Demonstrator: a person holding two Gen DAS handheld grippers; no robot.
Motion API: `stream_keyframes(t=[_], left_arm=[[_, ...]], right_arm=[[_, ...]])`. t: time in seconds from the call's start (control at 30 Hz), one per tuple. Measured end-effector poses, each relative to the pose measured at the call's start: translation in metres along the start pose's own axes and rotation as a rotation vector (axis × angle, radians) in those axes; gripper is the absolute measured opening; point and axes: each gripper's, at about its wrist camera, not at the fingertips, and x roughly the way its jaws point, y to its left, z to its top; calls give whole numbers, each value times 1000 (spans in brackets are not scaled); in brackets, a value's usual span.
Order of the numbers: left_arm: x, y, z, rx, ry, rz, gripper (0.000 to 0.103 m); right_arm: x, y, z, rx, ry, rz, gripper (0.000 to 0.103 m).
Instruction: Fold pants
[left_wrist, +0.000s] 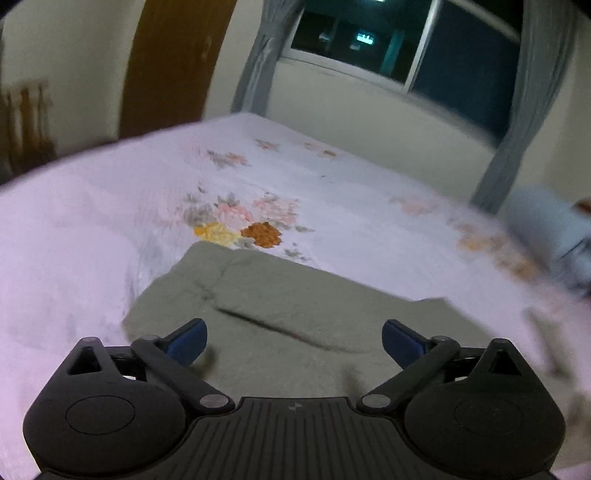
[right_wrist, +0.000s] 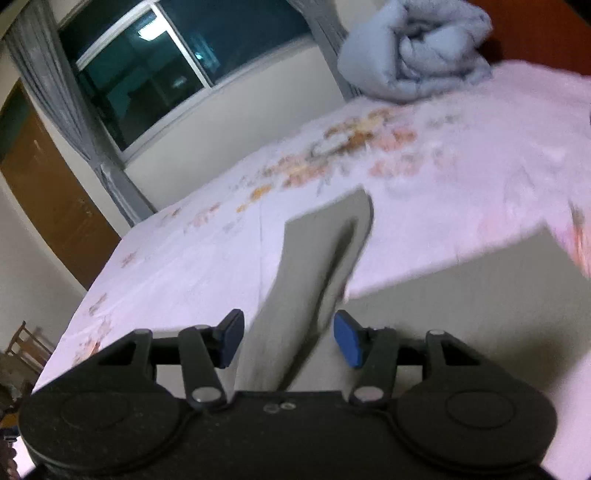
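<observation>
Here the pants (right_wrist: 317, 258) ran lengthwise straight ahead between the spread right gripper (right_wrist: 289, 339), the left gripper (left_wrist: 294, 341) likewise apart.

One pair of pants (left_wrist: 295, 314) lies on one bed (left_wrist: 92, 221), grey-green cloth on a pale flowered sheet, and one rolled blue blanket (right_wrist: 417, 51) sits at the bed's far end. Two grippers show, the left gripper (left_wrist: 294, 341) and the right gripper (right_wrist: 289, 339), each with two blue-padded fingers (four pads in all). Around the bed there is one window (left_wrist: 399, 48) with two grey curtains (left_wrist: 258, 62), one brown door (left_wrist: 170, 66) and one wooden chair (right_wrist: 26, 350), blurred at the edge.
</observation>
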Motion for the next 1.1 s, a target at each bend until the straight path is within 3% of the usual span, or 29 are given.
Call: stream_keyframes(t=[0.03,0.2,0.3,0.43,0.53,0.67,0.77,0.83,0.9,0.93,1.1], left_arm=[[7,-8,0,3,6,51,100],[30,-13,0,-59,34,129,100],[44,-13,-5,-9,45,175,100],[56,-7,-10,-26,43,164,103],[61,-12,-21,63,39,179,103],[51,-21,-30,161,10,228,103],[54,-27,-33,227,-12,362,103],[60,-26,-38,235,14,371,103],[63,-29,-39,250,18,385,103],[63,-29,-39,247,22,386,103],[64,-26,-36,226,34,376,103]], right_arm=[[5,1,8,-27,8,-17,47],[29,3,30,-149,29,-30,46],[49,17,36,-232,53,-43,46],[107,42,50,-367,89,-76,41],[160,59,60,-419,159,-103,26],[218,73,64,-475,251,-202,23],[250,74,56,-540,318,-294,24],[265,72,46,-588,360,-338,23],[268,73,39,-619,361,-361,15],[266,73,39,-618,358,-363,4],[213,63,58,-515,230,-322,0]])
